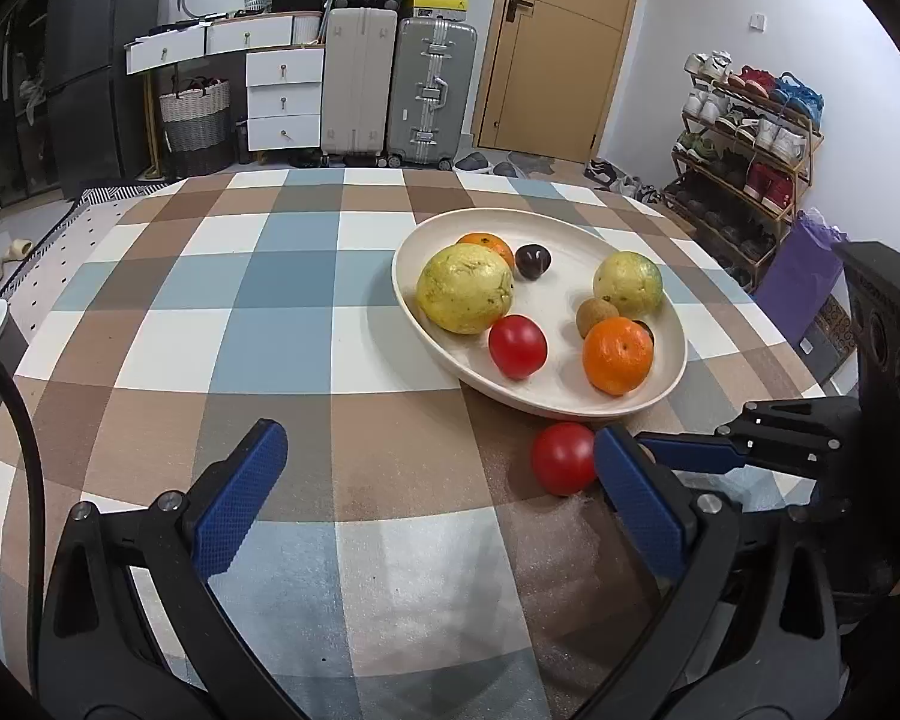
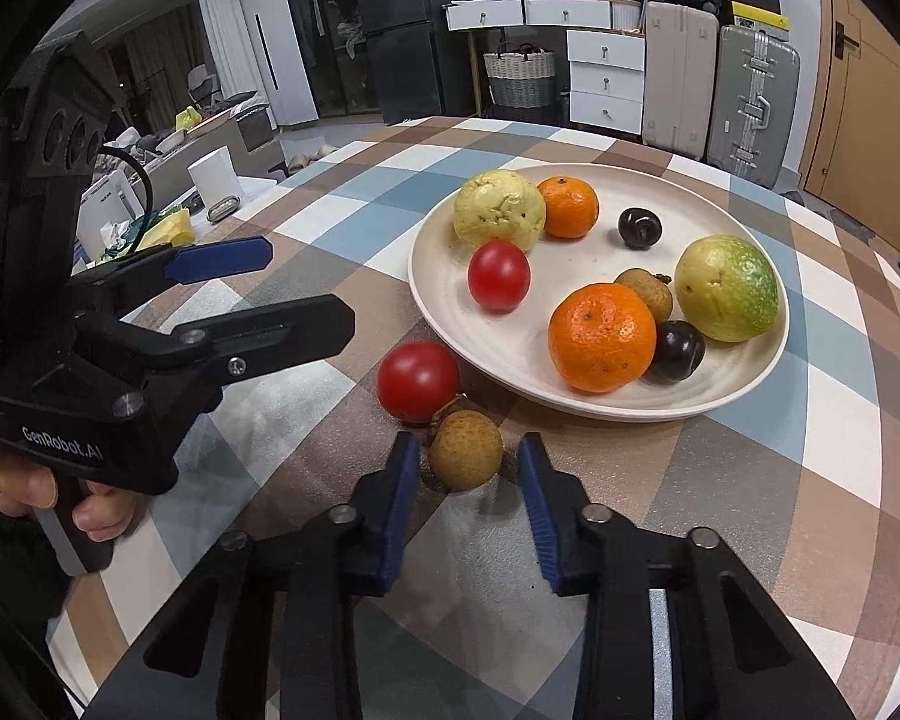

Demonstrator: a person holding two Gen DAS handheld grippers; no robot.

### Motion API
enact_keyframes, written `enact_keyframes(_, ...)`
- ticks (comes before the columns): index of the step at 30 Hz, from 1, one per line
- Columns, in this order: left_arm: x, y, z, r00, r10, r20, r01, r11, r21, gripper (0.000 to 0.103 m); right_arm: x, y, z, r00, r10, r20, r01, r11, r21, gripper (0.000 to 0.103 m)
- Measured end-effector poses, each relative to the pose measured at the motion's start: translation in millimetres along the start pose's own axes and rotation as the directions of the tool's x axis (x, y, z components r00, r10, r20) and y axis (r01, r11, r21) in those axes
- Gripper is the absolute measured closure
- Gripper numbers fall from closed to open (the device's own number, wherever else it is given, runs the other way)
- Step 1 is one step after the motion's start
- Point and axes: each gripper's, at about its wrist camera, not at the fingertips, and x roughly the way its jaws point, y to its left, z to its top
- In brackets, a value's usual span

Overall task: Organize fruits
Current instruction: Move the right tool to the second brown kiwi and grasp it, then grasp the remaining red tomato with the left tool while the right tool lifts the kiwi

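A cream plate (image 2: 744, 372) (image 1: 408, 300) holds two yellow-green guavas, two oranges, a red tomato (image 2: 498, 276), dark plums and a brown longan. On the checked tablecloth in front of the plate lie a second red tomato (image 2: 417, 381) (image 1: 563, 457) and a loose brown longan (image 2: 465, 449). My right gripper (image 2: 468, 462) is open, its blue pads on either side of the loose longan, not touching it. My left gripper (image 1: 438, 450) is open and empty, its right pad just beside the loose tomato; it also shows in the right wrist view (image 2: 282, 282).
The round table's edge curves close on all sides. Suitcases (image 1: 429, 90), white drawers (image 1: 285, 99) and a shoe rack (image 1: 744, 144) stand beyond it. A white cup (image 2: 213, 177) and clutter sit on a low surface to the left.
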Motion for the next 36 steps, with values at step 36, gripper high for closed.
enact_keyframes(36,38.7,-48.8,-5.1,0.979,-0.089,-0.186,0.111,0.987,0.115,0.042,-42.6,-36.1,2.0,0.980,-0.071,0.188,0.047,0.990,0.130,0.078)
